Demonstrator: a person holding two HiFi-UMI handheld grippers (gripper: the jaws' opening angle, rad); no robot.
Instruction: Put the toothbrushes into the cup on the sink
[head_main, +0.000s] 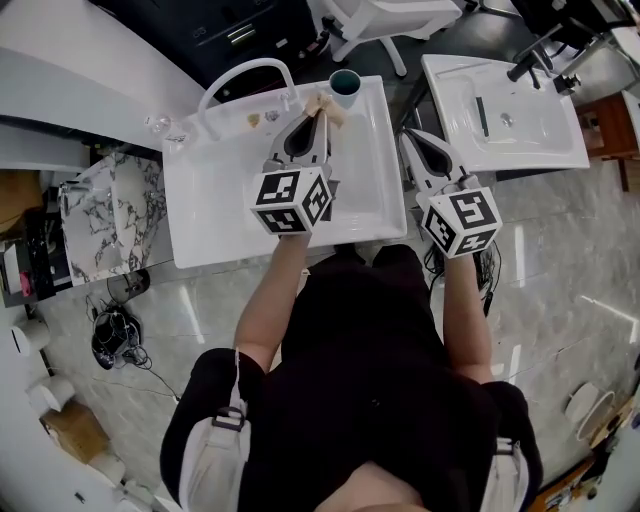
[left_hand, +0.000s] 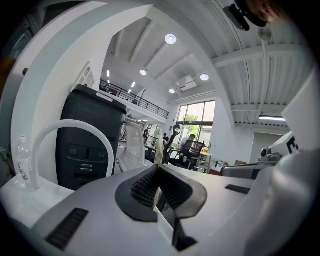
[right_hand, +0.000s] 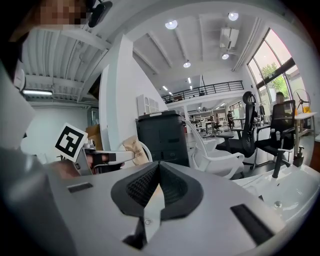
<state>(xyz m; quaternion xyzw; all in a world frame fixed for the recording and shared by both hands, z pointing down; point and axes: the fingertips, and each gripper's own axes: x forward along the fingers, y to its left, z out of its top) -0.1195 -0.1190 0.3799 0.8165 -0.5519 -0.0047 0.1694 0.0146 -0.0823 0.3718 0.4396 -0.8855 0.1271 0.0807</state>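
The left gripper (head_main: 318, 120) has its jaws clamped on a wrapped toothbrush (head_main: 328, 106), held just beside the cup (head_main: 345, 86). The cup stands on the sink (head_main: 215, 215) rim. The right gripper (head_main: 413, 138), right of the cup, has its jaws together and empty.

I am finding no word or number that I can read with any certainty. I am seeing only square black-and-white code markers, on the faces of the left cube (head_main: 290, 200) and the right cube (head_main: 460, 221). I am making out some dark print on the tan packet (right_hand: 135, 149), but it is showing too small and blurred to read.
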